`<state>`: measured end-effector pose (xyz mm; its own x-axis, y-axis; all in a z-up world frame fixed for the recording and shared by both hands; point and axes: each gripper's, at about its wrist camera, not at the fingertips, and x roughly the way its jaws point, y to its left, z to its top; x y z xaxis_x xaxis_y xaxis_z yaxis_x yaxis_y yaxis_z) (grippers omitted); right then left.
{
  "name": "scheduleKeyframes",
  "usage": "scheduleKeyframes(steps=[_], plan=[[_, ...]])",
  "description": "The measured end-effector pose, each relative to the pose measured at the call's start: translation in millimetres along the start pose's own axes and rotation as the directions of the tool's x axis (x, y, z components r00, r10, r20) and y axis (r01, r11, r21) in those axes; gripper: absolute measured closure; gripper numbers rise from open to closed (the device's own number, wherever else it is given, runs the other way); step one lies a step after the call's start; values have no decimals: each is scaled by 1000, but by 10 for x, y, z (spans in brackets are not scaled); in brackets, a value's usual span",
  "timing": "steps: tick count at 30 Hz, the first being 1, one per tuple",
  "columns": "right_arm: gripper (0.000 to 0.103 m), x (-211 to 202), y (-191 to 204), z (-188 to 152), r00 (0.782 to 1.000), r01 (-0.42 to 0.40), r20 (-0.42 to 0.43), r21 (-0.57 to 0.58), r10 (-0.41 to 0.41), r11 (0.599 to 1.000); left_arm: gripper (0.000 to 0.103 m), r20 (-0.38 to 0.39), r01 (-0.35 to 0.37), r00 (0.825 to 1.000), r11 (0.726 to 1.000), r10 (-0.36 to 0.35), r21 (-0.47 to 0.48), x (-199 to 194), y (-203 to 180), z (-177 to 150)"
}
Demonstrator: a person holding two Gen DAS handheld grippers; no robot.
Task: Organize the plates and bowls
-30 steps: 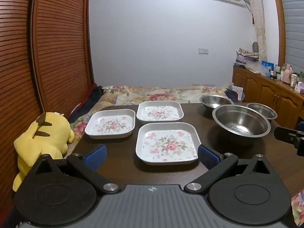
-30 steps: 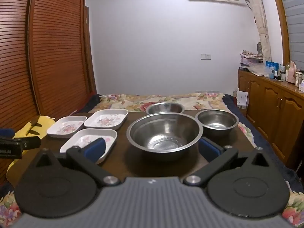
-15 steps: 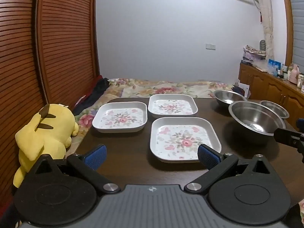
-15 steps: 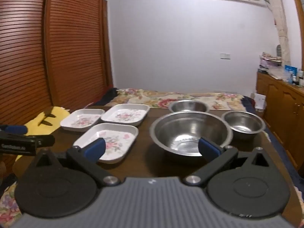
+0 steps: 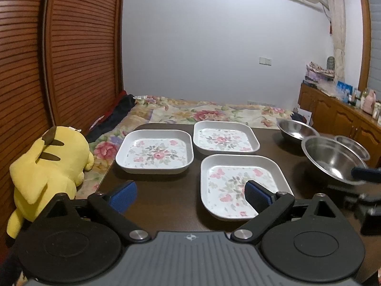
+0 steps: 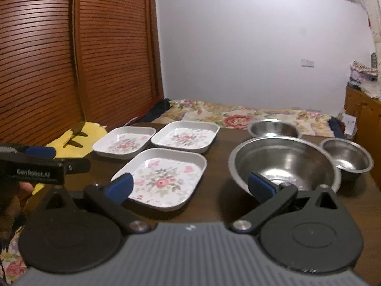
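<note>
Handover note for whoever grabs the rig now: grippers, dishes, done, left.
Left gripper: jaws closing slightly, holding nothing; its right finger shows in front of the near plate, contact unclear.
Right gripper: open, empty, facing the big steel bowl.
Dishes: three floral plates sit apart on the table, left side; three steel bowls sit apart, right side.
Done: nothing stacked.
Left: stack the plates, nest the bowls.

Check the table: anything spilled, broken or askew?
Nothing stands out. Three floral plates lie flat and apart; three steel bowls sit upright and look empty. Only oddity: a yellow plush toy beside the table.
</note>
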<state>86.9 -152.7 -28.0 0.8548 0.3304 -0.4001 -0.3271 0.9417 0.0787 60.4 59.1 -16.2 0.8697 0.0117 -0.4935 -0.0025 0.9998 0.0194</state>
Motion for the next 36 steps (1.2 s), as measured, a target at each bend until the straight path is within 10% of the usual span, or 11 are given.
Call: scheduleKeyframes(steps=[36], plan=[[71, 967, -2, -104, 981, 27, -191, 90, -9, 996, 76, -131, 207, 970, 978, -205, 5, 1113, 60, -29]])
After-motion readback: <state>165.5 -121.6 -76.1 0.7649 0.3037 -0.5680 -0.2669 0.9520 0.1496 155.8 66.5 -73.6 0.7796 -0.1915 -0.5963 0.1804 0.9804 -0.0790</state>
